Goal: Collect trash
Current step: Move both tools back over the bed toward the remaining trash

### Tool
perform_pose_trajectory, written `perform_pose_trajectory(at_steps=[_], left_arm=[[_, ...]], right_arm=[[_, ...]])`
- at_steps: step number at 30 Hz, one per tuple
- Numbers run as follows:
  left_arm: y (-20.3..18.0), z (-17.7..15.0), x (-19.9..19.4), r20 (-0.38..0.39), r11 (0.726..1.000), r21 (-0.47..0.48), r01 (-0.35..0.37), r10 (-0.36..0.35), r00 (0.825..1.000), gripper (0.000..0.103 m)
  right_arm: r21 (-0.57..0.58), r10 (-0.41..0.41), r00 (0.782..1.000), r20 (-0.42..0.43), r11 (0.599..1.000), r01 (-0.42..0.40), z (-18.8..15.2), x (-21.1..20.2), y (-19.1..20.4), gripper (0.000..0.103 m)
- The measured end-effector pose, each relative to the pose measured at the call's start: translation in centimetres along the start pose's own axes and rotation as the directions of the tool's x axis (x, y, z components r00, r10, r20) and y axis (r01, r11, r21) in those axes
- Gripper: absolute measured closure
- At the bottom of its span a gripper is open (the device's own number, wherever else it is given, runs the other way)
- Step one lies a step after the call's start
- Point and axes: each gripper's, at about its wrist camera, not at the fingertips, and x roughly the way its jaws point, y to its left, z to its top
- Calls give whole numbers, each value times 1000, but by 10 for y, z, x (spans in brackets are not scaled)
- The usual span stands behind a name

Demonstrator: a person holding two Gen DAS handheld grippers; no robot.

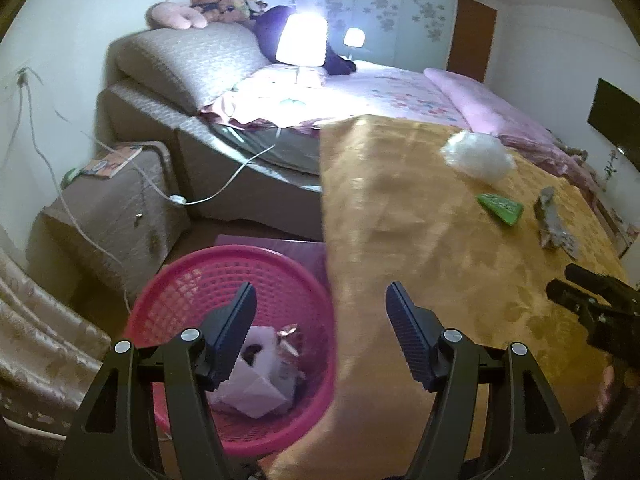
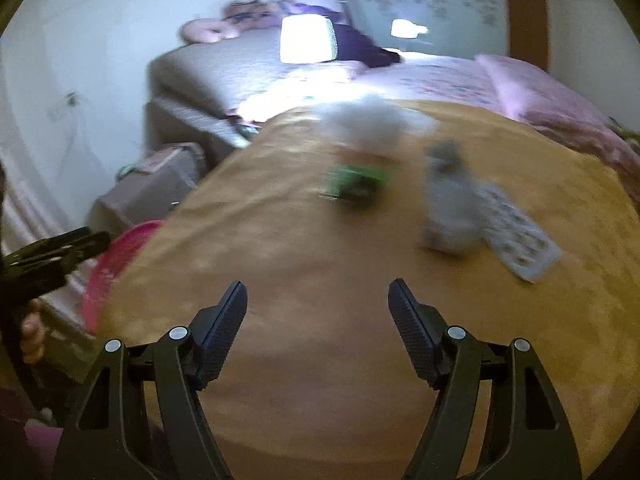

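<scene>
A pink mesh basket (image 1: 192, 276) stands on the floor beside the bed, holding a white crumpled box (image 1: 256, 388) and a shiny wrapper (image 1: 290, 340). My left gripper (image 1: 320, 312) hangs open over the basket's right rim, nothing between its fingers. On the golden blanket (image 1: 400, 220) lie a white plastic wad (image 1: 478, 154), a green wrapper (image 1: 500, 206) and a grey packet (image 1: 554, 226). In the blurred right wrist view my right gripper (image 2: 318, 304) is open and empty above the blanket (image 2: 320, 248), short of the green wrapper (image 2: 356, 184), the grey packet (image 2: 452, 204) and the white wad (image 2: 372, 120).
A padded bedside cabinet (image 1: 116, 216) with a cable (image 1: 224, 192) stands left of the basket. A lit lamp (image 1: 302, 40), pink bedding (image 1: 480, 104) and soft toys (image 1: 208, 8) fill the far bed. A curtain (image 1: 36, 340) hangs at the lower left. The basket's edge (image 2: 116, 260) shows at left in the right wrist view.
</scene>
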Motion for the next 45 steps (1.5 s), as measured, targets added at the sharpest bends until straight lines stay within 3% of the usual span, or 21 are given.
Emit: perform_pose_trajectory(at_steps=[9, 16, 25, 35, 45], left_arm=[[-42, -1, 12, -13, 995, 91, 41, -40, 999, 38], [-83, 13, 24, -10, 984, 158, 87, -86, 996, 37], [-140, 38, 49, -17, 961, 227, 157, -157, 987, 34], [-175, 60, 72, -39, 943, 256, 213, -210, 977, 33], [-189, 76, 110, -104, 956, 202, 212, -194, 975, 34]], right_arm=[[62, -166, 986, -15, 984, 166, -13, -3, -58, 32], [64, -163, 986, -17, 984, 164, -16, -2, -70, 31], [20, -159, 987, -12, 987, 159, -25, -2, -64, 9], [17, -149, 989, -20, 989, 150, -31, -9, -62, 7], [24, -154, 988, -8, 988, 154, -34, -10, -62, 7]])
